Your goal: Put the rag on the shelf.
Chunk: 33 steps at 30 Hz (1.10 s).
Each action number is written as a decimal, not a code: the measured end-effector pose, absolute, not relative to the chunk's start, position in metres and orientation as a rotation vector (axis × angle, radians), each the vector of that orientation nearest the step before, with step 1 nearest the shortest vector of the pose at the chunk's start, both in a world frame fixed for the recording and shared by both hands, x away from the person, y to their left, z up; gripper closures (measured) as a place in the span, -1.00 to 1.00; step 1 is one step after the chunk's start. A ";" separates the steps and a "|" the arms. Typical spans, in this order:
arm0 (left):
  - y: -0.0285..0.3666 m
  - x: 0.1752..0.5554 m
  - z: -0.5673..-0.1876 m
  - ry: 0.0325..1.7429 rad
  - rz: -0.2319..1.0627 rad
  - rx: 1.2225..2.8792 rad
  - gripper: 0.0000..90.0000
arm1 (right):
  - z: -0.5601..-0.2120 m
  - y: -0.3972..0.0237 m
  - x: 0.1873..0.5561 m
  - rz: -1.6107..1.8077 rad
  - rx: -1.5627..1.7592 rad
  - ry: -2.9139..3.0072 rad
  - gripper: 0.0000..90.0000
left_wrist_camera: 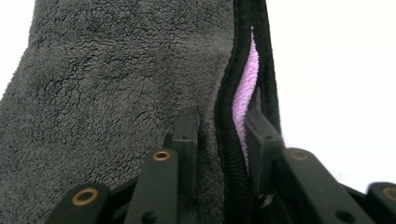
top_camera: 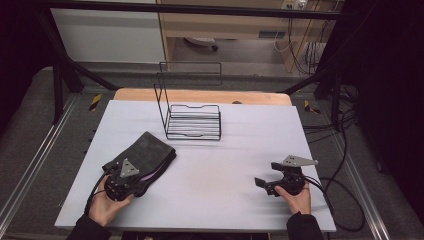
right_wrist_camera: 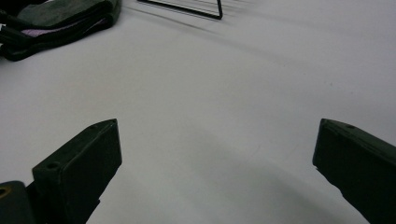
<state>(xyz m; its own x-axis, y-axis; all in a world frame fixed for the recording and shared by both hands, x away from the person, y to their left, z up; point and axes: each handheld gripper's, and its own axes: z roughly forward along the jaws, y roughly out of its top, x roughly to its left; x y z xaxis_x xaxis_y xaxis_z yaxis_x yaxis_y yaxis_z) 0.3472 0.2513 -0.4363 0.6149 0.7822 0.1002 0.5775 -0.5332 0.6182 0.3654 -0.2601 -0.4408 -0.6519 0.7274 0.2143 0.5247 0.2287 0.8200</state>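
Gripping folded towel (left_wrist_camera: 116, 93), left tongs (left_wrist_camera: 219, 135).

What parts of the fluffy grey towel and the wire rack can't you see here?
- Folded grey towel: in the high view, its near end is covered by the left hand-held gripper.
- Towel's pink inner layer: in the left gripper view, just a strip peeks out between black hems.
- Wire rack: in the right gripper view, cut off by the top edge.
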 end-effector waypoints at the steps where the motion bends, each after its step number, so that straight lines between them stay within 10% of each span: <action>1: 0.252 0.347 -0.436 1.067 0.494 2.299 0.60 | -0.441 -0.260 0.365 1.390 1.188 2.286 -0.96; 15: 0.205 0.393 -0.405 1.011 0.425 2.202 -0.08 | -0.440 -0.260 0.365 1.395 1.194 2.282 -0.96; 33: 0.173 0.439 -0.440 1.063 0.526 2.228 0.24 | -0.441 -0.259 0.366 1.399 1.194 2.288 -0.95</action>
